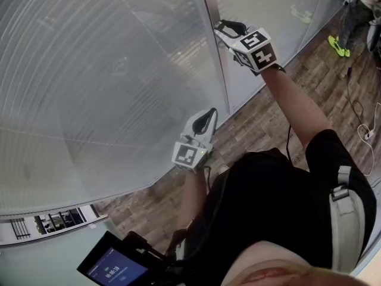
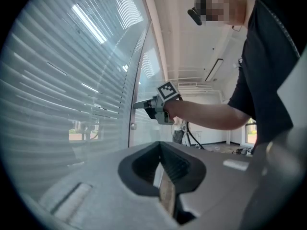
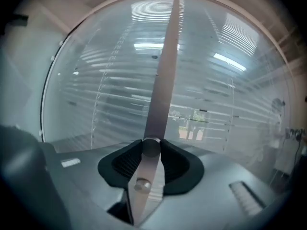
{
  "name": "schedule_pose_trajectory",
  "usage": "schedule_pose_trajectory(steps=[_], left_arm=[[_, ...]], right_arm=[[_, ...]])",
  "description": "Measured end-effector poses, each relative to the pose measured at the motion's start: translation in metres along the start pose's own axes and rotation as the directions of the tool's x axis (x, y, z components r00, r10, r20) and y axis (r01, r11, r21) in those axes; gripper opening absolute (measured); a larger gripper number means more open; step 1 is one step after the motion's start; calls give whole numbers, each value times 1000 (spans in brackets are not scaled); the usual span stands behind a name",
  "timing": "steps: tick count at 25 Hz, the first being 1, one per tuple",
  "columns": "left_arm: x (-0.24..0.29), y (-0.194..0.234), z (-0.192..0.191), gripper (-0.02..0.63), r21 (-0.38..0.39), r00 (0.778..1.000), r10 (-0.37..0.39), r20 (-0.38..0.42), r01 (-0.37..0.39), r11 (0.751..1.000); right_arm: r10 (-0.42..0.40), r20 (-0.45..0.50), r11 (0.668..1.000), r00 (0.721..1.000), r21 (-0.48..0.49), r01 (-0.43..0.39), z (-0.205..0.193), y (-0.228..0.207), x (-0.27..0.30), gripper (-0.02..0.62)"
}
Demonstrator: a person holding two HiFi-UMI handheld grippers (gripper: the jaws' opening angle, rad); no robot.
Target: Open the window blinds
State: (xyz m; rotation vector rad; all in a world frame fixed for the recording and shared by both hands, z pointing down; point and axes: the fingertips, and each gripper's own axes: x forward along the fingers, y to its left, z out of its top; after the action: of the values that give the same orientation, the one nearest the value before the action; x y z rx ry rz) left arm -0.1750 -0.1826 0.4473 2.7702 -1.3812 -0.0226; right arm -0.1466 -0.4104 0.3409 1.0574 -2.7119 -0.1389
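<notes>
White slatted blinds (image 1: 89,70) hang behind a glass wall, split by a grey upright frame (image 1: 214,52). My right gripper (image 1: 221,26) reaches level to that frame. In the right gripper view its jaws (image 3: 151,145) are shut on a small round knob (image 3: 151,148) on the frame (image 3: 165,71); a second, smaller stud (image 3: 142,184) sits nearer the camera. Through the slats (image 3: 110,95) a strip of outdoors shows. My left gripper (image 1: 207,117) hangs lower, close to the glass, shut with nothing in it (image 2: 160,145). The left gripper view also shows the right gripper (image 2: 136,105) at the frame.
Wood floor (image 1: 268,112) runs along the foot of the glass. Cables (image 1: 364,127) trail on it at the right, near another person's bright green shoes (image 1: 339,45). A device with a lit screen (image 1: 113,270) hangs at my front.
</notes>
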Motion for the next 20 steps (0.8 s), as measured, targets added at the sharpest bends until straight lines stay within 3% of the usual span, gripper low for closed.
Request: schedule_pose_trajectory(steps=[4,7,12,16,18,20], left_arm=[[3,-1,3,3,-2,1000,-11,20,11,1000],[2,-5,0,3,-9,1000,-23,2,23,1000],[3,-7,-4,3,-23,1000,-26,-4,26,999],[3,-3,-4,3,9,999,-23,42,22,1000],[4,-7,-3,3,-9,999,-28,20,29,1000],[5,-11,-3,3,-20,999,-35,-1,34,999]], right_arm=[[44,42,965,998,255,-53,0,-4,0,126],[45,54,949,998,309,-60,0,-3,0,126],[40,65,951,997,305,-58,1,-3,0,126],[43,78,960,996,272,-63,1,-2,1,130],[47,75,974,996,219,-63,0,1,0,138],[49,59,995,997,89,-54,-1,6,-2,191]])
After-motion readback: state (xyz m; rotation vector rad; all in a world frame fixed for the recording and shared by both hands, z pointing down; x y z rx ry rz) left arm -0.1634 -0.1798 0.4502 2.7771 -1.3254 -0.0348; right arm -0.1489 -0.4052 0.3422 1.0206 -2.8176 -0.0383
